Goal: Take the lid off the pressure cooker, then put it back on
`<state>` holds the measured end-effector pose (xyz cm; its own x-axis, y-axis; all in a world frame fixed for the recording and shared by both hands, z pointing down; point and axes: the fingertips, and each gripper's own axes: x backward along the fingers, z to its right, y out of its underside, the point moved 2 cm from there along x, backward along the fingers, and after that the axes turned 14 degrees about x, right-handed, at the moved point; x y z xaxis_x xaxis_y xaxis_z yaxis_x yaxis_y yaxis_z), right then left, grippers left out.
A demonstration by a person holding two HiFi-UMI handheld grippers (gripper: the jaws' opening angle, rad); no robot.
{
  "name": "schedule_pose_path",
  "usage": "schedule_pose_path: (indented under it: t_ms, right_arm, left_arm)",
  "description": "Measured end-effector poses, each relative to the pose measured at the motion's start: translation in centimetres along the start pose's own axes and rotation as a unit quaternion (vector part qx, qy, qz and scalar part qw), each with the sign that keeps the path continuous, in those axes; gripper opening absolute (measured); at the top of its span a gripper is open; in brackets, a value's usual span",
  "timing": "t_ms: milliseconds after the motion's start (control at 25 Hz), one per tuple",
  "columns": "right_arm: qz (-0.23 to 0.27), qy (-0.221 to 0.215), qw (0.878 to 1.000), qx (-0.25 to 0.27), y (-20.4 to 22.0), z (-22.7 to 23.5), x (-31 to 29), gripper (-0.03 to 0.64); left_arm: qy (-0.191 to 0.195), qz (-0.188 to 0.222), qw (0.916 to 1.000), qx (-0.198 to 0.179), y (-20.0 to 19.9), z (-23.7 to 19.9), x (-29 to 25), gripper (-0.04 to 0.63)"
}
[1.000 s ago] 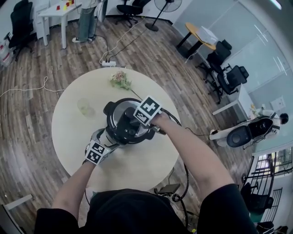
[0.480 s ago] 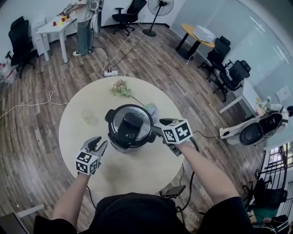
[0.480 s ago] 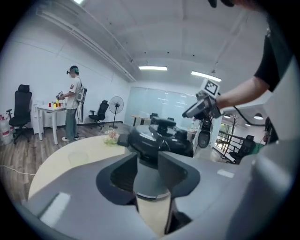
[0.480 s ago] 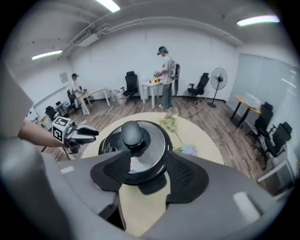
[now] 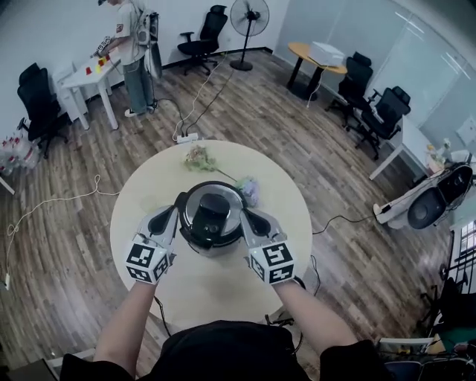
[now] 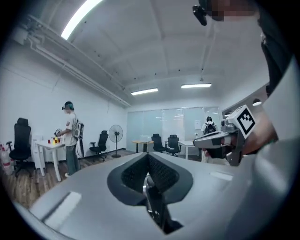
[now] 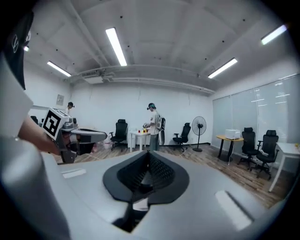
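Observation:
The pressure cooker stands in the middle of the round table, and its black-handled lid sits on it. My left gripper hovers at the cooker's left and my right gripper at its right, both raised above the table and pointing away from me. Neither touches the cooker. Both pairs of jaws have just been closing and are shut with nothing between them, as the left gripper view and the right gripper view show. Each gripper view looks out level across the room and catches the other gripper.
A sprig of dried flowers and a small pale bundle lie on the table beyond the cooker. A power strip with cords lies on the wood floor. A person stands at a white table far left; a fan and office chairs ring the room.
Both grippers have come off the cooker and risen: the right one from the top of the lid, the left one from the lower left side. Their jaws went from open to shut.

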<state>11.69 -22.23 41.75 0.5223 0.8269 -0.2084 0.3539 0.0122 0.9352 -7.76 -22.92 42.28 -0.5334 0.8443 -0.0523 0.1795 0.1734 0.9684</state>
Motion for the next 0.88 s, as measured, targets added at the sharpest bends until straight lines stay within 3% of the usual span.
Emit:
schedule_pose_path:
  t_ms: [200, 360, 560, 880]
  right_arm:
    - [0.087, 0.029, 0.994, -0.055, -3.7, 0.4, 0.8, 0.008]
    - [0.134, 0.044, 0.988, -0.057, -5.9, 0.8, 1.5, 0.008]
    - [0.149, 0.051, 0.986, -0.046, -6.7, 0.8, 1.9, 0.008]
    - [0.141, 0.044, 0.988, -0.038, -6.8, 0.3, 1.4, 0.006]
  left_arm:
    - [0.001, 0.034, 0.9985, -0.043, -4.2, 3.2, -1.7, 0.0]
    - [0.003, 0.05, 0.9972, -0.055, -6.4, 4.7, -2.6, 0.0]
    - [0.004, 0.062, 0.9957, -0.069, -7.4, 5.9, -2.8, 0.0]
    - [-0.01, 0.084, 0.995, -0.054, -8.1, 5.5, -1.7, 0.0]
